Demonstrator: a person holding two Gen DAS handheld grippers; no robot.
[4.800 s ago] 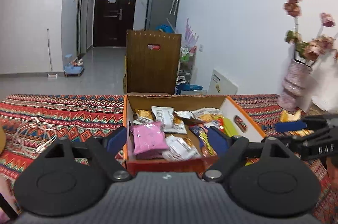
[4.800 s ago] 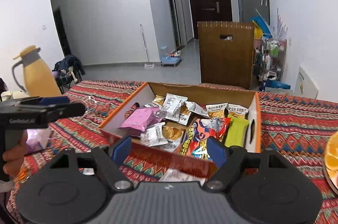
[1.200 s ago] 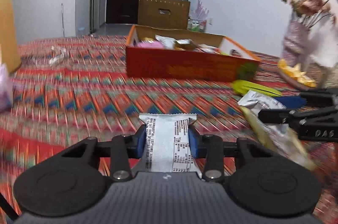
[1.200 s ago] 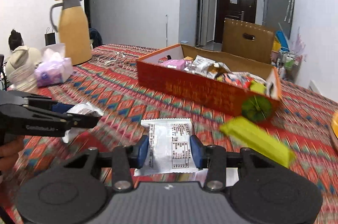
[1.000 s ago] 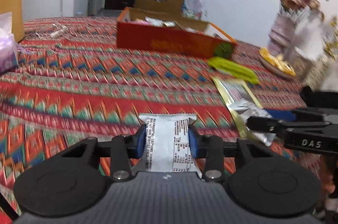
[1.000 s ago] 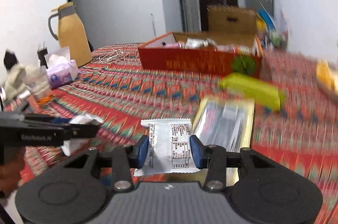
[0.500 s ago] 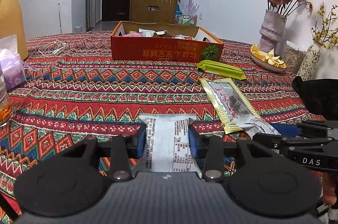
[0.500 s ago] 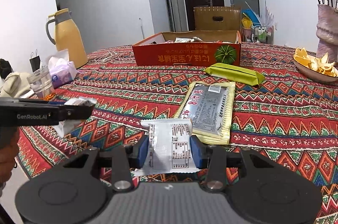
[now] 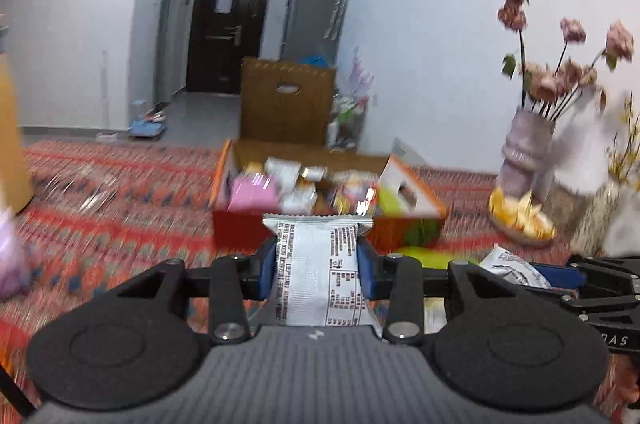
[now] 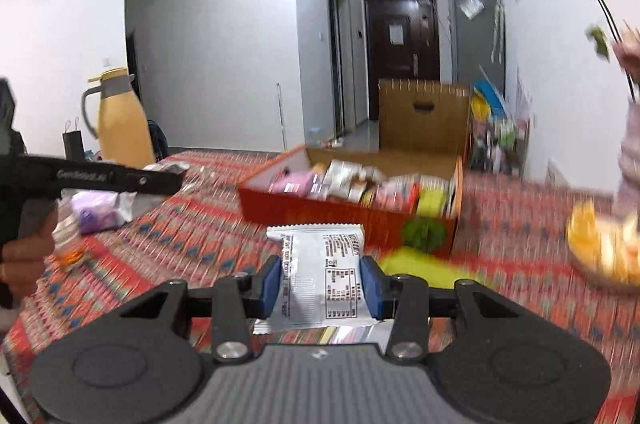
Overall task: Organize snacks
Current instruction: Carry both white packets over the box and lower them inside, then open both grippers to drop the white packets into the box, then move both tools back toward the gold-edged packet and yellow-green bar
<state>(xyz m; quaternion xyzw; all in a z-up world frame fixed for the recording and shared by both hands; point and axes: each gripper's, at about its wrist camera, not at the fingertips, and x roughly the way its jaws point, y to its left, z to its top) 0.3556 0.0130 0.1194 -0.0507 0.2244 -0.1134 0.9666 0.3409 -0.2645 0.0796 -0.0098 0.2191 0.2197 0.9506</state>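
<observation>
Both grippers, left gripper (image 9: 318, 266) and right gripper (image 10: 320, 282), each clench a silver printed snack packet (image 9: 320, 274) at frame centre; beyond sits the orange cardboard snack box (image 9: 248, 224), mid-frame.

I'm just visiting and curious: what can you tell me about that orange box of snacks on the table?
The orange box is an open, lidless cardboard carton with white inner walls, a green round print on its front and an oval hand hole in one end. It sits flat on the patterned tablecloth, packed with blurred packets, one pink, one yellow-green. Neither gripper touches it.
</observation>
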